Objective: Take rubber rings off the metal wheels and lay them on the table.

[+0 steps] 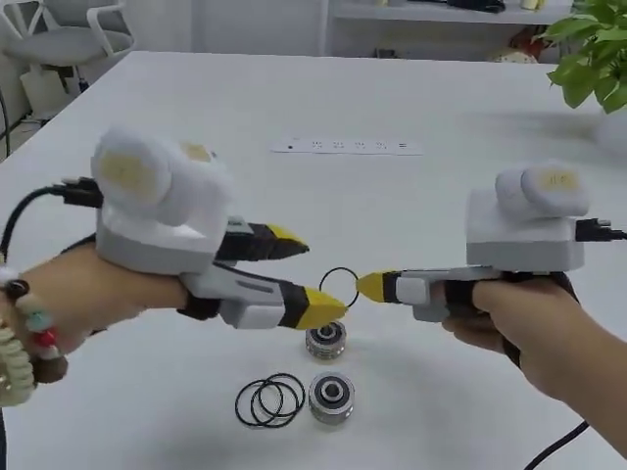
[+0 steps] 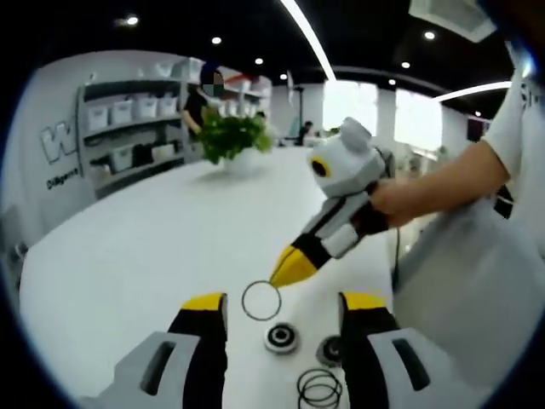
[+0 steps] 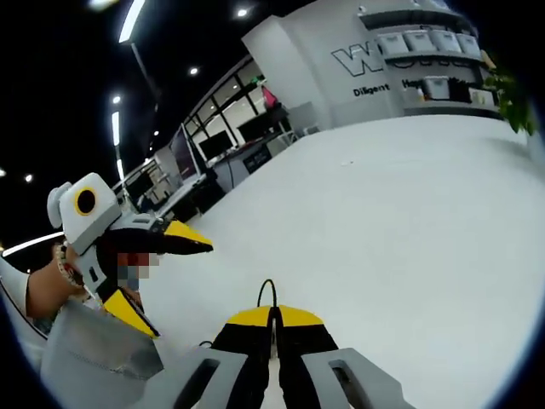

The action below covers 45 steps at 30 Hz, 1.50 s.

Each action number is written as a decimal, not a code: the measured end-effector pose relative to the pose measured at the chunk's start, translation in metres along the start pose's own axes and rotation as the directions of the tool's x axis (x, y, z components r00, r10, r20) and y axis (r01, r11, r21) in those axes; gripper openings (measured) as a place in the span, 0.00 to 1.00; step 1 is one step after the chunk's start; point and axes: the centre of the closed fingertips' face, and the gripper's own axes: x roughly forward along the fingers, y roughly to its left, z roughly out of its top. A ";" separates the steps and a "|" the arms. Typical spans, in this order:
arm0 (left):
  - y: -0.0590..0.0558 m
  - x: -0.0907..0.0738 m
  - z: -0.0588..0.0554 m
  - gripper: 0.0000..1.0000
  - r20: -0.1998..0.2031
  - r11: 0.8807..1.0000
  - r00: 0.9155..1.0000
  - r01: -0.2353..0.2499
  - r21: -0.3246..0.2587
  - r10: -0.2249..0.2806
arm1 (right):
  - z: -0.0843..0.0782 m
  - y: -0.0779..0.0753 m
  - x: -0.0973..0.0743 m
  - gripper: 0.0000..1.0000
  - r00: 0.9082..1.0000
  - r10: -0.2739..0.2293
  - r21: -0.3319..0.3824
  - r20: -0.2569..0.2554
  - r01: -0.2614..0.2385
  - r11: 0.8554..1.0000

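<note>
A thin black rubber ring [image 1: 339,268] hangs in the air, pinched at its right edge by my right gripper [image 1: 364,286], which is shut on it. My left gripper [image 1: 315,274] is open, its yellow-tipped jaws spread above and below the ring's left side, apart from it. Two metal wheels [image 1: 325,339] [image 1: 331,397] lie on the white table [image 1: 392,215] just below. A small pile of loose rings [image 1: 271,400] lies left of the nearer wheel. In the left gripper view the ring [image 2: 243,301] hangs between the open jaws. In the right gripper view the ring [image 3: 266,292] is edge-on.
A white power strip [image 1: 345,147] lies at mid-table. A green plant [image 1: 593,59] stands at the far right. An office chair [image 1: 69,39] stands beyond the table's left corner. Cables trail from both grippers.
</note>
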 end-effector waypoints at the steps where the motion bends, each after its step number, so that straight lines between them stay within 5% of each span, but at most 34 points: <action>1: 0.000 -0.005 0.004 0.56 0.003 1.000 1.000 -0.004 0.009 0.004 | 0.002 0.000 -0.001 0.00 1.000 -0.001 0.002 0.008 0.001 1.000; 7: 0.000 -0.046 0.012 0.63 -0.001 0.990 0.999 -0.039 0.134 0.040 | 0.015 0.006 -0.008 0.00 0.998 0.006 0.017 0.058 -0.007 1.000; 14: -0.009 -0.093 0.010 0.69 0.020 0.982 0.995 -0.097 0.159 0.095 | 0.024 0.016 -0.014 0.00 0.996 0.025 0.011 0.090 -0.026 1.000; 23: -0.001 -0.140 -0.017 0.74 0.043 0.982 0.986 -0.162 0.099 0.158 | 0.031 0.031 -0.016 0.00 0.990 0.077 -0.015 0.122 -0.076 0.997; 29: 0.002 -0.158 -0.050 0.76 0.014 0.972 0.973 -0.232 0.031 0.231 | 0.035 0.052 -0.014 0.00 0.981 0.145 -0.063 0.131 -0.137 0.989; 33: -0.001 -0.163 -0.070 0.77 0.020 0.963 0.965 -0.261 -0.063 0.263 | 0.031 0.059 -0.011 0.00 0.982 0.155 -0.114 0.107 -0.143 0.983; 36: -0.006 -0.164 -0.088 0.77 -0.019 0.957 0.960 -0.280 -0.075 0.279 | 0.029 0.064 -0.009 0.00 0.981 0.168 -0.133 0.093 -0.154 0.979; 45: -0.019 -0.157 -0.091 0.77 -0.011 0.953 0.959 -0.281 -0.113 0.282 | 0.007 0.088 0.004 0.00 0.974 0.228 -0.210 -0.007 -0.224 0.952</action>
